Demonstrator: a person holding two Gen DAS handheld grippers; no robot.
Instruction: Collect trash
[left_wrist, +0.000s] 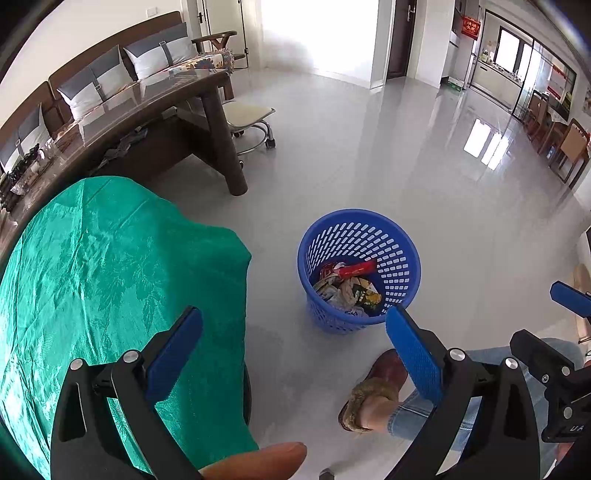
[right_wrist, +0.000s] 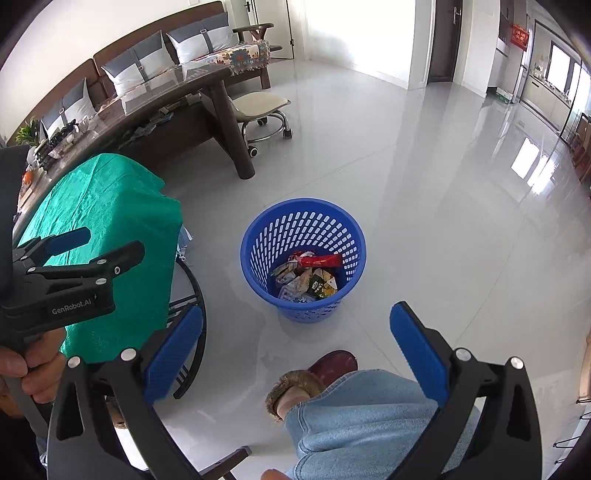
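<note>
While both tools hung with jaws spread and nothing between them, the left gripper (left_wrist: 293, 349) and right gripper (right_wrist: 295, 345) faced the upright blue basket (right_wrist: 258, 236) on the floor (right_wrist: 424, 206), right of the green-draped table (left_wrist: 110, 258). Inside, a red wrapper (right_wrist: 320, 260) lay pointing left to right atop crumpled trash (right_wrist: 295, 280).

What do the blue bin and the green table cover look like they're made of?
Blue bin: looks like moulded plastic, glossy, with rows of punched slots in its wall. Green table cover: seems woven fabric with a satin sheen, faint leaf pattern and creases.
</note>
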